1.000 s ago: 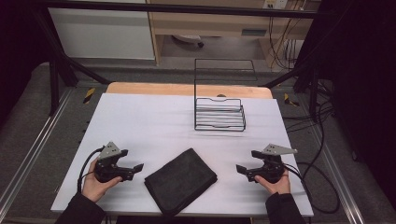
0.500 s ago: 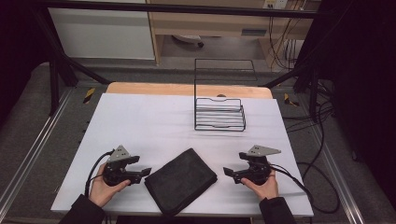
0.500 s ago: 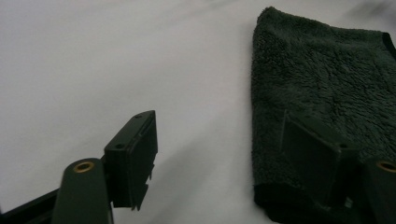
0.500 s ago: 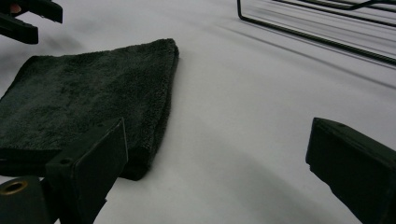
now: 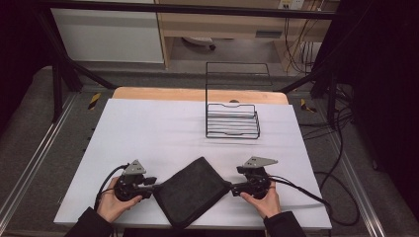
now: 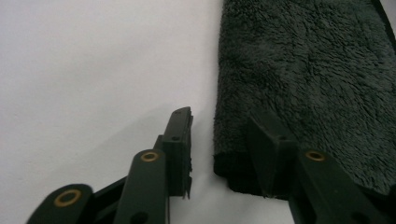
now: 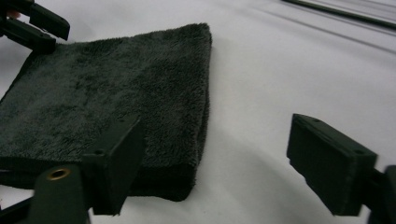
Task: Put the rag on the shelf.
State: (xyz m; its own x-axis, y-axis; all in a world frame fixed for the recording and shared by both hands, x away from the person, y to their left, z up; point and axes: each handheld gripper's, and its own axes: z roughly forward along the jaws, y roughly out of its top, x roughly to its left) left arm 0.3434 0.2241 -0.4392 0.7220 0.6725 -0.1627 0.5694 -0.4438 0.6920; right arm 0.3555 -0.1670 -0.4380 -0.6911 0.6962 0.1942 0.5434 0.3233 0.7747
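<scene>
Grippers flank a folded dark fleecy towel (image 5: 191,191) on the white table (image 5: 163,128): left gripper (image 6: 219,140), jaws just closing but gapped, straddles its corner; right gripper (image 7: 210,172), also narrowing, brackets the opposite corner, seemingly to lift both corners together.

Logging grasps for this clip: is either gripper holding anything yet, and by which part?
Nothing is held yet. Both grippers' jaws, just closing, straddle opposite corners of the folded dark towel without clamping.

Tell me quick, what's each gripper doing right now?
Left gripper: open, jaws closing around the dark towel's corner.
Right gripper: open, closing at its other corner.
</scene>
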